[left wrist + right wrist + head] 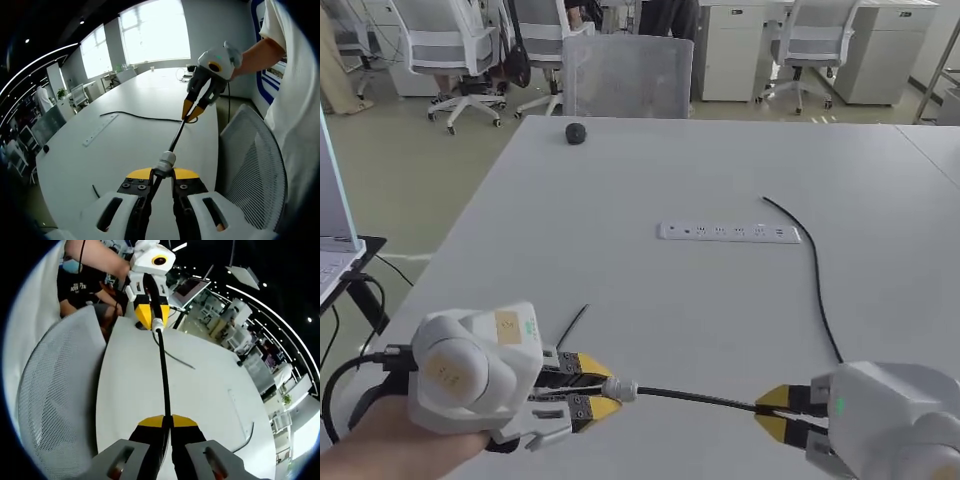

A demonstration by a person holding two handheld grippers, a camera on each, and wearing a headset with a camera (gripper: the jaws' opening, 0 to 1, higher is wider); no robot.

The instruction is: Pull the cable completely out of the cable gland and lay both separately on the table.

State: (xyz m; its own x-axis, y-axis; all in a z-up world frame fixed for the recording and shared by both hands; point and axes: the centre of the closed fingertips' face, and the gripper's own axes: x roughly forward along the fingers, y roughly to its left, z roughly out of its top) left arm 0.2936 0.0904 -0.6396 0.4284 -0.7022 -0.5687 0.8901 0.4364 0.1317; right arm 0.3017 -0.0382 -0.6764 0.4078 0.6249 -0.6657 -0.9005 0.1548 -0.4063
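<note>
A black cable (695, 398) stretches taut above the white table (720, 300) between both grippers. My left gripper (602, 392) is shut on the pale cable gland (622, 390), which still sits on the cable's end; in the left gripper view the gland (165, 162) shows just past the yellow jaw tips (161, 173). My right gripper (775, 412) is shut on the cable (164, 385) a short way along, at the lower right of the head view. In the right gripper view the left gripper (150, 315) holds the gland (157, 330) ahead.
A white power strip (728, 232) lies mid-table, with its black cord (817, 285) curving toward the right gripper. A short black cable piece (571, 325) lies near the left gripper. A small dark object (577, 133) rests at the far edge. Office chairs (625, 75) stand behind.
</note>
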